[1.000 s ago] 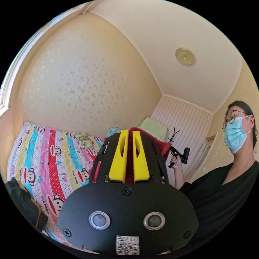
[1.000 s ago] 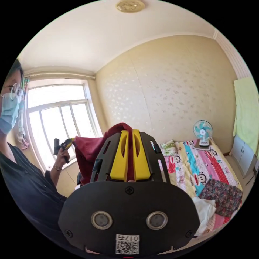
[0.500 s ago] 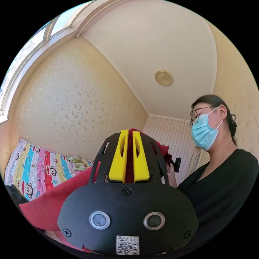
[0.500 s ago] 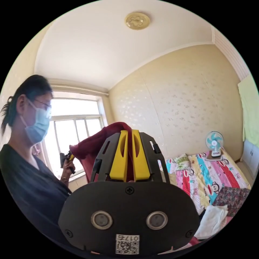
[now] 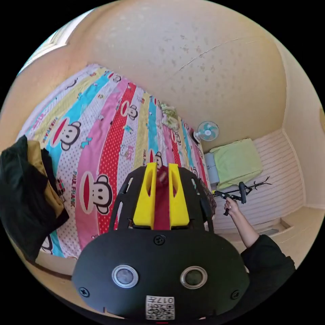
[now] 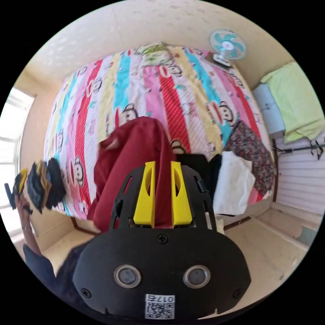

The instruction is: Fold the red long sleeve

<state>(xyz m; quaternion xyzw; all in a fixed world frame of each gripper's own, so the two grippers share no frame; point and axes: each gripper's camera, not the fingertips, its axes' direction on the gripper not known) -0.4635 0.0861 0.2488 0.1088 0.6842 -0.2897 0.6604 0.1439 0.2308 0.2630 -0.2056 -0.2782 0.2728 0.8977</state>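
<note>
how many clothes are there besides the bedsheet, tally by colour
red: 1, the red long sleeve, with the left gripper and the right gripper each shut on it
black with tan: 1, the dark bundle at the bed edge
white: 1, the white garment
dark floral: 1, the floral garment
total: 4

Dark red shirt (image 6: 135, 159), yellow-jawed claw (image 6: 161, 196) — bedsheet (image 6: 135, 84) striped pink, blue, yellow.

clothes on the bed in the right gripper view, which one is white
The white garment at the bed's near edge, between the black cloth and the dark floral piece.
</note>
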